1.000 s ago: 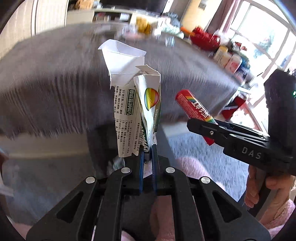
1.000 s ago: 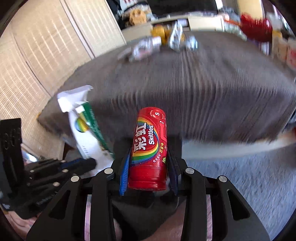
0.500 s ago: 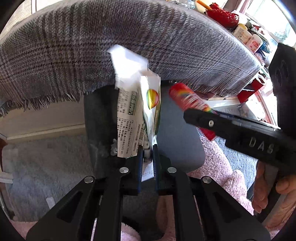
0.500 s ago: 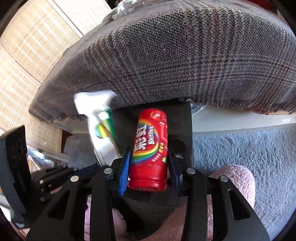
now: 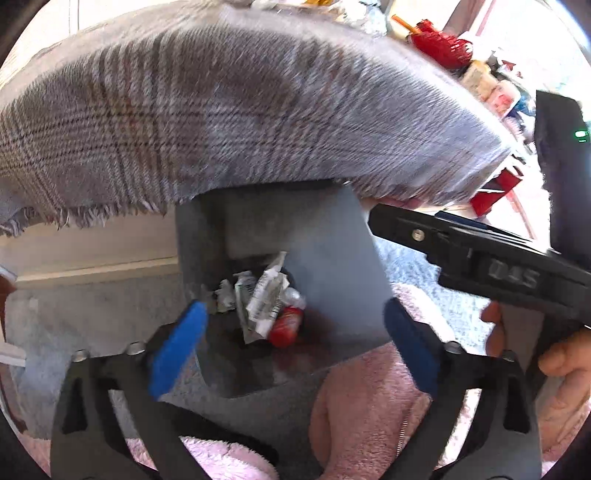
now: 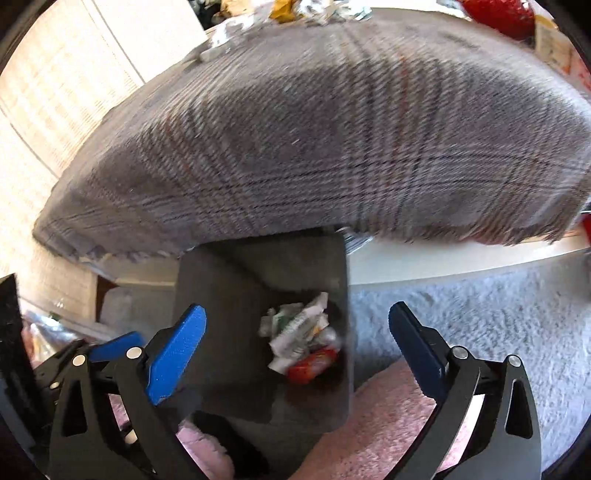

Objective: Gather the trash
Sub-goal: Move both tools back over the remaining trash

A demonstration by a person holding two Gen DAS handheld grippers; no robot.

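Observation:
Both grippers hang over a dark grey bin (image 5: 332, 258) (image 6: 221, 295) that stands under the table's edge. My left gripper (image 5: 291, 336) is opening, its blue pads wide apart with nothing between them. My right gripper (image 6: 295, 338) is opening too and holds nothing. At the bottom of the bin lie the white and green paper carton (image 5: 264, 302) (image 6: 299, 326) and the red Skittles tube (image 5: 286, 325) (image 6: 312, 365), among other crumpled wrappers. The right gripper's black body (image 5: 480, 251) crosses the right side of the left wrist view.
A grey plaid cloth (image 5: 221, 110) (image 6: 351, 129) drapes over the table above the bin. More wrappers (image 6: 295, 11) lie on its far side. Grey carpet (image 6: 461, 306) covers the floor. Pink fluffy fabric (image 5: 369, 406) on the person's legs sits below the grippers.
Both grippers have gone from shut to wide open. The carton has left the left gripper and the Skittles tube the right one; both now lie in the bin.

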